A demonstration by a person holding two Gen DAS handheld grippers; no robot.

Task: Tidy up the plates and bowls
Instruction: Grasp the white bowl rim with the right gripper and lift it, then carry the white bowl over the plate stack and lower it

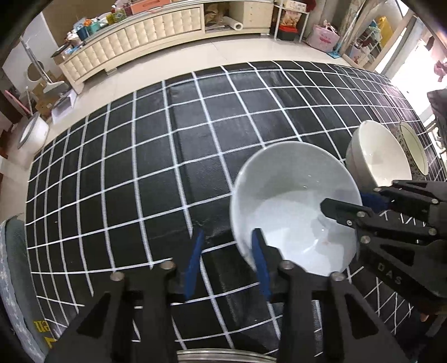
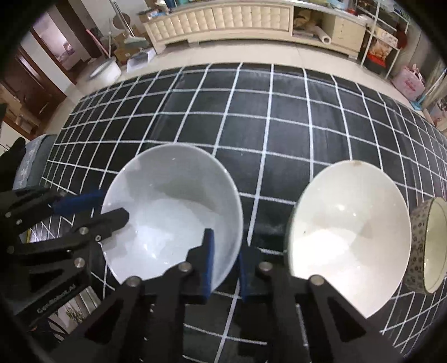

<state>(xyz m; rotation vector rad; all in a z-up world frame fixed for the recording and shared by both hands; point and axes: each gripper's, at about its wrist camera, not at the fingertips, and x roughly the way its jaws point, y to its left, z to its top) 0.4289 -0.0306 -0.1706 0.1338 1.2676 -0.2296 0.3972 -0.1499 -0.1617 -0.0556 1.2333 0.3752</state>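
I have three bowls on the worktop [image 2: 279, 117], which wears a black cloth gridded in white. The white bowl [image 2: 173, 206] on the left is empty. Beside it, a small gap apart, the cream bowl [image 2: 349, 231] is empty too, with a brown speck on its far rim. The patterned bowl [image 2: 427, 245] sits just beside the cream one, at the right edge of view; I cannot tell whether they touch.

My left tongs [image 1: 227, 265] straddle the white bowl's left rim, one blue pad inside, one outside with a gap between it and the wall, so not yet clamped. My right tongs [image 2: 226, 262] are pinched on its right rim, pads nearly together around the wall. Beyond the worktop stand a cream padded cabinet [image 2: 223, 19] and floor clutter.
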